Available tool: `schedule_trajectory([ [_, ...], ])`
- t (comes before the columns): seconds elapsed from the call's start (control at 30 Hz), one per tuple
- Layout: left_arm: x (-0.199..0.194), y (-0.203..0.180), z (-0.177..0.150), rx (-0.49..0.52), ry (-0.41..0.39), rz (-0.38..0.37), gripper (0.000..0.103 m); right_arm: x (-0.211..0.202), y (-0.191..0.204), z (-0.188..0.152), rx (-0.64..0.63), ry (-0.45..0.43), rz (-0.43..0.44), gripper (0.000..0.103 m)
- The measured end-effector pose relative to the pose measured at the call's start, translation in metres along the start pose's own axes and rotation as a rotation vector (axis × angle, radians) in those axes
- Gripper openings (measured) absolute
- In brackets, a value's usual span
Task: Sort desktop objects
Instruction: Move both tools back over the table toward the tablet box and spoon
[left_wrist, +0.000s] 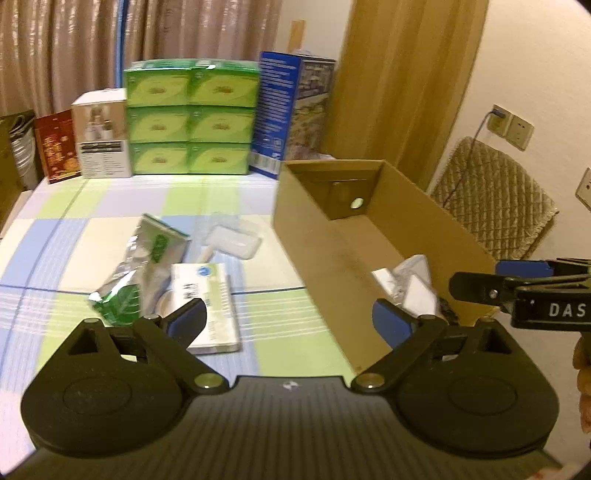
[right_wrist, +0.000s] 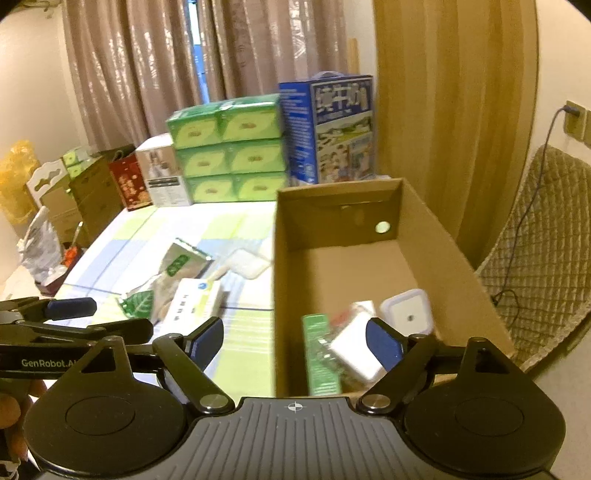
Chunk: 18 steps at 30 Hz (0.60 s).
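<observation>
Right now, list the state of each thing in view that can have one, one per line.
left gripper: jaws open, empty.
right gripper: jaws open, empty.
cardboard box: open-topped, partly filled.
square white container: in the box, lid on.
green packet: lying flat in the box.
silver-green pouch: lying on the table, outside the box.
white flat box: lying on the table, outside the box.
wall socket: cable plugged in.

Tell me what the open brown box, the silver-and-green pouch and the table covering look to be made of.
Brown box: corrugated cardboard, matte; raw tan walls, folded end flap with a punched hole.
Pouch: probably foil or metallised plastic film; shiny, crinkled silver surface catching light, green printing.
Table covering: likely fabric or vinyl cloth with a pastel check; blur leaves the weave unclear.
</observation>
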<state>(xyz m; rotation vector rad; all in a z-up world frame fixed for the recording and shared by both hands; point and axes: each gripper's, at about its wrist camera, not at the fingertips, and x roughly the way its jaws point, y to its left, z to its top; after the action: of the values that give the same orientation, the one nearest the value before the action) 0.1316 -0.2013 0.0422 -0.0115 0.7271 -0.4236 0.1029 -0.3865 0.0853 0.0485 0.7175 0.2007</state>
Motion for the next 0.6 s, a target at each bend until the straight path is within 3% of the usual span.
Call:
schedule_trajectory([
  [0.6,-0.058,0.107,-0.052,-0.061,0.0,0.187,0.098,0.009,0.083,-0.024,-0.054,0.018,0.094,0.093],
])
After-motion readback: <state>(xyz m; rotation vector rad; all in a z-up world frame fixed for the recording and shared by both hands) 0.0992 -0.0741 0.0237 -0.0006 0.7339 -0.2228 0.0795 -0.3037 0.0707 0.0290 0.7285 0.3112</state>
